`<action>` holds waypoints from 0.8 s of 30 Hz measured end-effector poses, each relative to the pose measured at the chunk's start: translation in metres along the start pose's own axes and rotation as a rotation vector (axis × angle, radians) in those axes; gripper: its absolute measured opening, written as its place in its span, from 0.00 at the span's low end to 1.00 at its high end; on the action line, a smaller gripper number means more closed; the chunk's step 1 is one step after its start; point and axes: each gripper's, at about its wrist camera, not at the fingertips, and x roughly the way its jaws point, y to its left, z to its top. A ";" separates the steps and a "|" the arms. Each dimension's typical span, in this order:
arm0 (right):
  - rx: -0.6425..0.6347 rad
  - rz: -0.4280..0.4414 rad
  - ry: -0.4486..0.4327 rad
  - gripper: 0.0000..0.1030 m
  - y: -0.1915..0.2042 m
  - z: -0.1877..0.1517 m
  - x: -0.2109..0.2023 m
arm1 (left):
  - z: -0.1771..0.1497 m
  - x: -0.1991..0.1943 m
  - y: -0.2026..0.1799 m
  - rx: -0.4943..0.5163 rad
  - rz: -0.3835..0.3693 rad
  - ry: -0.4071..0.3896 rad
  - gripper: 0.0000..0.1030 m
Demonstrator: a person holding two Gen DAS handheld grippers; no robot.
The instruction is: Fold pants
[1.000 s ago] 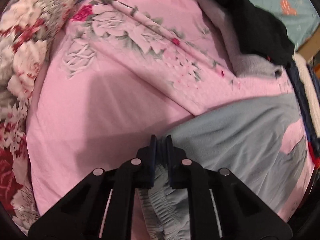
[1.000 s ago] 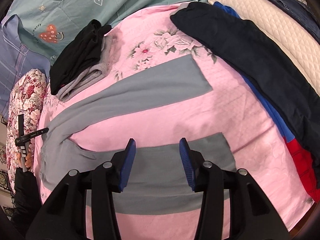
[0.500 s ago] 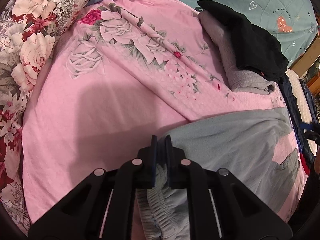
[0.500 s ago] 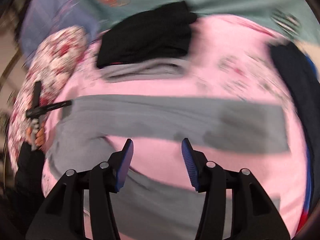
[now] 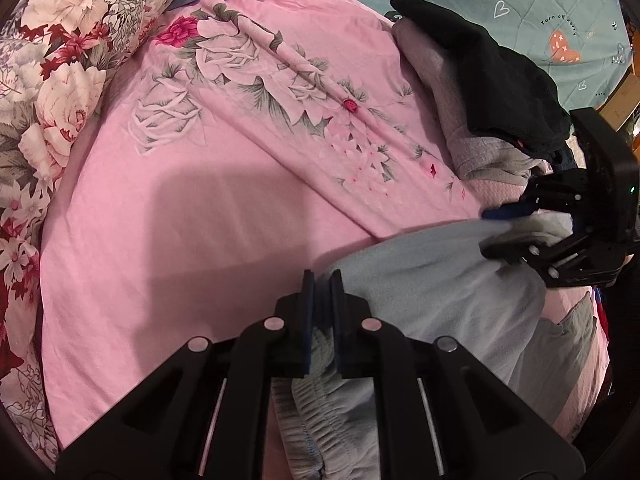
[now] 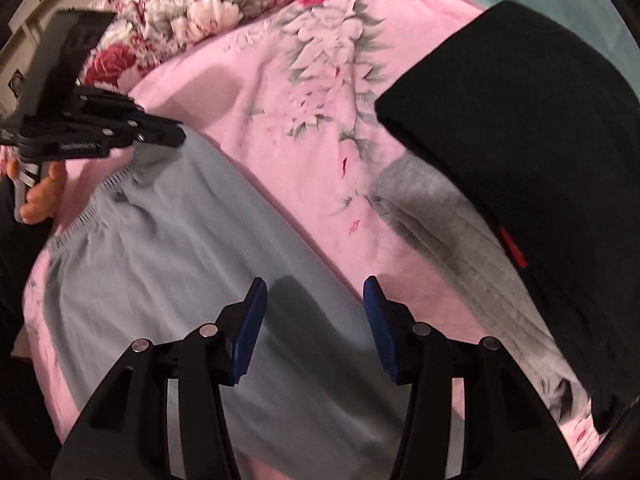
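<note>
I'm pinching the soft, floppy grey pants point(image 5: 432, 280) at the elastic waistband with my left claw point(image 5: 322, 300); right claw point(image 6: 316, 328) wide open, holding nothing.

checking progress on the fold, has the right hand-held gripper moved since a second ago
Yes. The right hand-held gripper, open, has swung from the pant legs up toward the waistband of the grey pants, close beside the black folded clothes.

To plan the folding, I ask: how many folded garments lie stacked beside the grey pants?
2: a black garment on top and a grey knit garment under it, on the pink sheet right of the grey pants. More may be hidden underneath.
</note>
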 end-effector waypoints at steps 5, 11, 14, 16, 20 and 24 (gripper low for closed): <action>-0.060 -0.017 -0.026 0.02 0.009 -0.002 -0.001 | 0.003 -0.010 -0.008 0.017 0.041 -0.069 0.06; 0.002 -0.097 -0.071 0.02 -0.006 0.011 -0.003 | 0.008 0.002 -0.002 -0.005 0.069 -0.051 0.06; 0.014 -0.091 -0.059 0.02 -0.009 0.012 0.004 | 0.008 0.008 -0.004 0.011 0.085 -0.033 0.06; 0.036 -0.079 -0.059 0.02 -0.011 0.012 0.000 | 0.008 0.003 -0.008 0.020 0.086 -0.044 0.06; 0.051 -0.076 -0.091 0.02 0.000 0.007 -0.026 | 0.001 -0.035 -0.021 0.042 0.075 -0.105 0.06; 0.030 -0.077 -0.138 0.02 0.031 -0.018 -0.074 | -0.028 -0.087 -0.043 0.112 0.067 -0.178 0.06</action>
